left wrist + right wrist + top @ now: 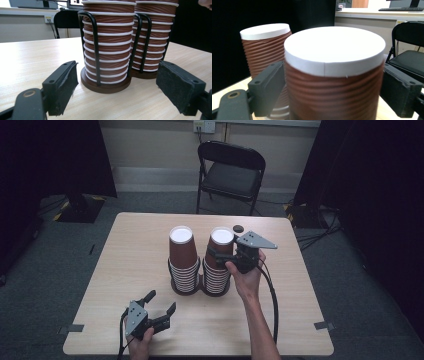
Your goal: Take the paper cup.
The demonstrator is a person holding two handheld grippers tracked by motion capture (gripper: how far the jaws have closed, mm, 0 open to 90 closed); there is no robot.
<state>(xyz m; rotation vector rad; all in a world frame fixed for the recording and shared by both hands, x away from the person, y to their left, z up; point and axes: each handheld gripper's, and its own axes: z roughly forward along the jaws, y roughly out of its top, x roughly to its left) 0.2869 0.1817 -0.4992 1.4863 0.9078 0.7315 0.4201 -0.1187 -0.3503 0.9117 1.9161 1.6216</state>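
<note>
On the wooden counter (125,270) stand two stacks of brown paper cups, upside down, each inside a black wire holder on a round base. The right gripper (216,254) is at the top cup of the right stack (220,251), and in the right gripper view this top cup (334,75) sits between its two black fingers (265,87). The left finger lies against the ribbed wall, but on the right side I cannot tell if the pad really presses the cup, so the grip is not certain; the fingers stand about half open around it. The left stack (182,257) is just beside, touching or almost touching the right one at the base. The left gripper (161,307) rests low on the counter near the person's side, its fingers (62,87) spread wide and empty, pointing at the wire holder (93,45) of the nearer stack. I judge that the step in hand is to take the top cup off the right stack. The next move calls for a firm but gentle squeeze, because paper cups deform easily, and then a straight lift upward so the cup under it does not come along. The left gripper could hold the base steady if the stack starts to rise.
</note>
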